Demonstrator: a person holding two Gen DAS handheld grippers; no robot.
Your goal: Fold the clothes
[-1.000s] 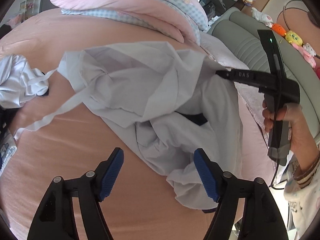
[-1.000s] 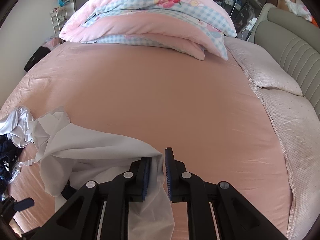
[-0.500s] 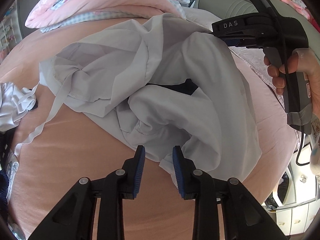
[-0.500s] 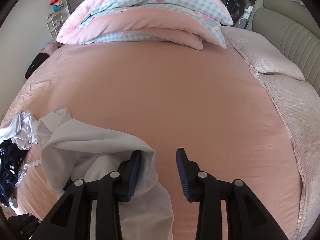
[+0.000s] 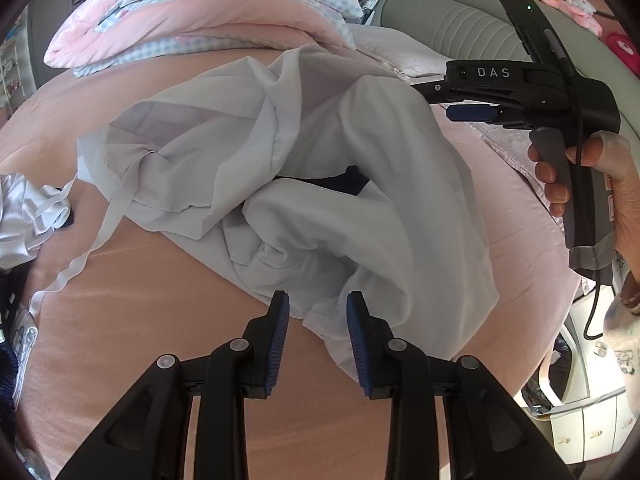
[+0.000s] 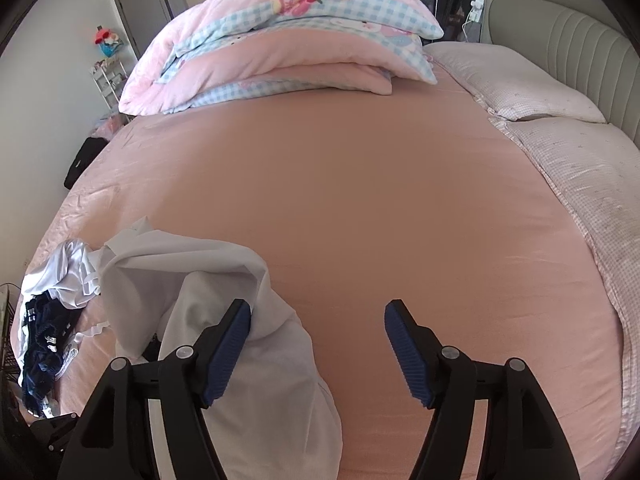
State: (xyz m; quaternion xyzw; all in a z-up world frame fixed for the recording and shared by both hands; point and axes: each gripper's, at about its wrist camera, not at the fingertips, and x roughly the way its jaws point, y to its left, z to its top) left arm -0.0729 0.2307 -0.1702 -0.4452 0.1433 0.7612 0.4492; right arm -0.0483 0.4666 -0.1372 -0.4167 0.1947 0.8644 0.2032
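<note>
1. Garment first: the pale grey, thin cotton garment lies crumpled on the pink bed sheet, unfolded.
2. My left gripper has narrowly parted jaws straddling a hem, not clamped (I'd bite deeper).
3. My right gripper gapes wide, empty; I'd seek the opposite edge.

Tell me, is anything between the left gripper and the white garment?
Nothing visible. The left gripper is open right at the garment, whose near edge lies between its fingers on the bed.
</note>
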